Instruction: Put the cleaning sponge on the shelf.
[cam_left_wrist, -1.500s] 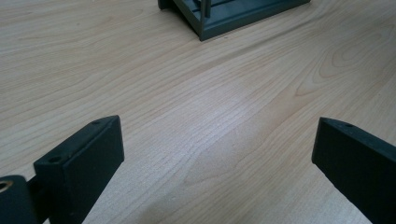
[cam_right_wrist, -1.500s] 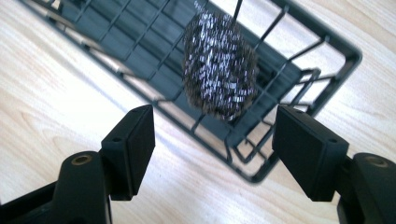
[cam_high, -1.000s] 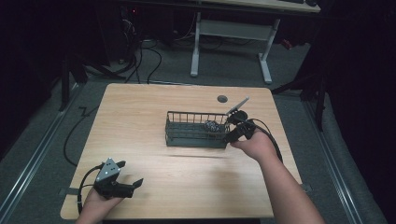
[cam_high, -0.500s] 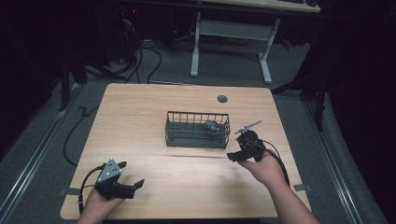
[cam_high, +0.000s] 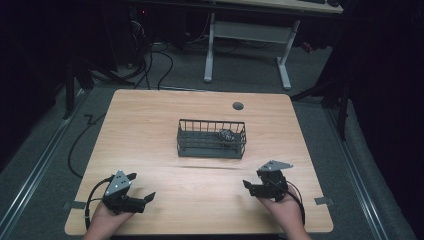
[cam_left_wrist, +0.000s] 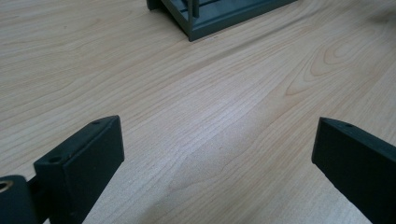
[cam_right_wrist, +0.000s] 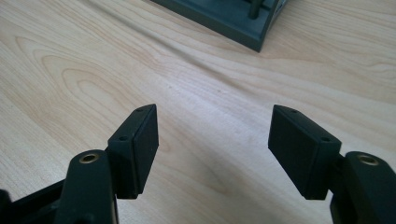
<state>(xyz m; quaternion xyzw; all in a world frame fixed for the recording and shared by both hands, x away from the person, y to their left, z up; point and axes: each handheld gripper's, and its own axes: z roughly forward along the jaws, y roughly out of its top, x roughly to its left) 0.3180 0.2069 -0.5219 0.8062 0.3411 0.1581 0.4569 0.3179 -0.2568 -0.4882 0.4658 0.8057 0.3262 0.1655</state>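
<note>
A dark wire basket (cam_high: 211, 139) stands near the middle of the wooden counter (cam_high: 150, 120), and it serves as the landmark here. A small crumpled metallic object (cam_high: 227, 135) lies inside the basket at its right end. The right gripper (cam_high: 257, 186) sits on the near side of the basket, off its right corner and apart from it; its 2 jaws have just been closing, yet stand partly apart with only bare wood between them. The left gripper (cam_high: 141, 187) rests well apart from the basket, toward the near left, jaws spread wide and holding nothing.
</note>
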